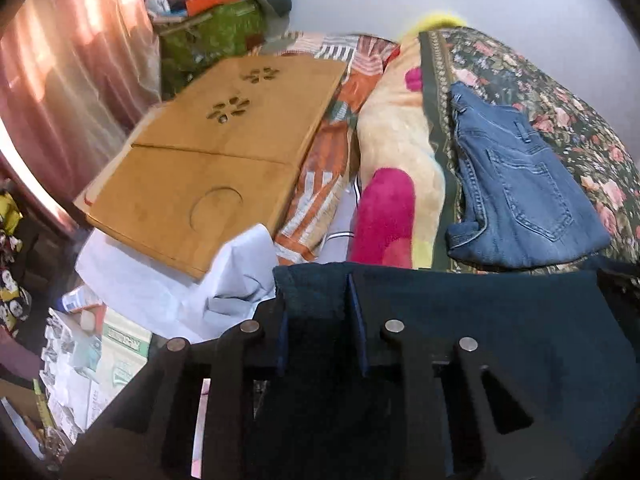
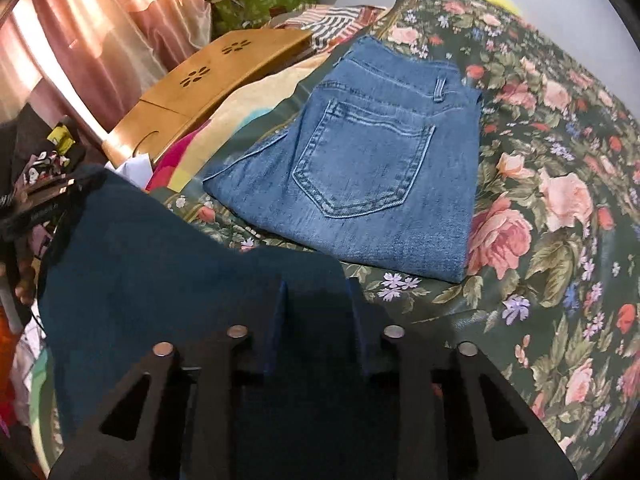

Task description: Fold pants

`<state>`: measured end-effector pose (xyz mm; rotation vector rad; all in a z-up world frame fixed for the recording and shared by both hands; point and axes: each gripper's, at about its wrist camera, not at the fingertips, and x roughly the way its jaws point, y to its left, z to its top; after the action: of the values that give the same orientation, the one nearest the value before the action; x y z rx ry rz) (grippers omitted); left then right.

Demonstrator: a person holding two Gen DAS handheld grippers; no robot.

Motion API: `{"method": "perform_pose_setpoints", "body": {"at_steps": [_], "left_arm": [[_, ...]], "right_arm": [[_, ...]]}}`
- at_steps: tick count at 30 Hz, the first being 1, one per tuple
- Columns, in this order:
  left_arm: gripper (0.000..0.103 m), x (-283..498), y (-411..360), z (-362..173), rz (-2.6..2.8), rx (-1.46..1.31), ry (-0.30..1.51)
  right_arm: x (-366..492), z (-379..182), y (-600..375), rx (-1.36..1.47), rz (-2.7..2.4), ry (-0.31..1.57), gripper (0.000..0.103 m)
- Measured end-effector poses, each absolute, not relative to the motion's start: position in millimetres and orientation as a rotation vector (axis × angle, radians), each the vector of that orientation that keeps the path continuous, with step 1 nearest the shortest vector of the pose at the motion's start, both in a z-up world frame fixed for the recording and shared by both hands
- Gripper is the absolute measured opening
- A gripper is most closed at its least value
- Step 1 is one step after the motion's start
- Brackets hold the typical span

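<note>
Dark teal pants (image 1: 480,312) hang stretched between both grippers, lifted above the bed. My left gripper (image 1: 316,280) is shut on one edge of the dark pants. My right gripper (image 2: 316,284) is shut on the other edge of the dark pants (image 2: 160,264); the left gripper (image 2: 36,204) shows at that view's far left. A folded pair of blue jeans (image 2: 368,160) lies flat on the floral bedspread (image 2: 560,200), back pocket up. The jeans also show in the left wrist view (image 1: 520,184).
A wooden lap tray (image 1: 208,160) lies on the bed's left side, also seen in the right wrist view (image 2: 208,76). A cream and pink blanket (image 1: 396,168) lies beside the jeans. Pink curtains (image 1: 68,60) and a cluttered green box (image 1: 216,28) stand behind. Papers (image 1: 100,340) litter the lower left.
</note>
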<state>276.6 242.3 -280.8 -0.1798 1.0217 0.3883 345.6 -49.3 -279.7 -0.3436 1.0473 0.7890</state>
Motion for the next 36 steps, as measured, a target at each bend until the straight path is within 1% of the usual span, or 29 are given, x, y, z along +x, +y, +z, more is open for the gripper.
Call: {"method": "perform_pose_setpoints", "body": {"at_steps": [2,3,5,6,7,8,9,10,11,15,19,23,25,26,28,29,31,36], "left_arm": [[0.028,285.2,242.2,-290.5,0.378,-0.172,1.075],[0.031,287.7,239.7,-293.5,0.370,-0.159,1.108],[0.036,282.2,236.4,-286.7,0.358,-0.146,1.115],[0.040,275.7,235.3,-277.7,0.341,-0.145,1.098],[0.049,268.0,234.8,-268.5,0.327,-0.149,1.077],[0.056,261.8,234.0,-261.3,0.317,-0.154,1.060],[0.067,251.5,234.9,-251.3,0.296,-0.170,1.035],[0.076,242.4,235.9,-245.1,0.283,-0.191,1.017],[0.078,233.6,237.9,-239.3,0.278,-0.216,1.003],[0.078,202.8,242.3,-238.1,0.291,-0.285,1.025],[0.078,180.7,237.3,-257.9,0.291,-0.334,1.100],[0.078,165.4,227.3,-280.4,0.298,-0.355,1.157],[0.065,162.2,223.1,-288.3,0.314,-0.367,1.168],[0.061,160.3,223.0,-289.1,0.329,-0.354,1.163],[0.041,158.4,220.5,-285.5,0.368,-0.317,1.149],[0.039,157.5,221.2,-281.8,0.377,-0.305,1.141],[0.036,152.5,223.6,-270.0,0.367,-0.304,1.111],[0.034,138.5,225.0,-242.0,0.371,-0.269,1.036]], "right_arm": [[343.8,-277.5,-50.4,-0.349,0.769,1.047,0.024],[340.9,-273.3,-52.0,-0.350,0.756,1.042,0.025],[335.6,-264.4,-56.8,-0.360,0.721,1.044,0.032],[329.9,-256.4,-62.5,-0.359,0.714,1.043,0.040],[326.5,-251.6,-66.8,-0.350,0.721,1.036,0.048],[320.2,-243.6,-74.5,-0.333,0.730,1.018,0.050],[312.3,-235.5,-83.2,-0.321,0.731,0.999,0.052],[304.1,-228.0,-93.1,-0.313,0.722,0.983,0.055],[299.5,-224.2,-99.3,-0.306,0.717,0.976,0.055],[270.8,-214.9,-136.3,-0.269,0.690,0.961,0.057],[243.5,-221.9,-166.6,-0.279,0.652,0.980,0.058],[220.8,-233.7,-200.3,-0.213,0.615,1.030,0.058],[212.9,-240.7,-214.9,-0.167,0.599,1.046,0.058],[209.0,-245.5,-223.1,-0.140,0.585,1.057,0.058],[203.7,-255.6,-234.9,-0.099,0.553,1.087,0.058],[201.9,-260.3,-240.0,-0.081,0.540,1.103,0.058],[200.3,-265.4,-248.4,-0.051,0.527,1.112,0.058],[197.5,-263.1,-258.8,-0.013,0.498,1.108,0.058]]}}
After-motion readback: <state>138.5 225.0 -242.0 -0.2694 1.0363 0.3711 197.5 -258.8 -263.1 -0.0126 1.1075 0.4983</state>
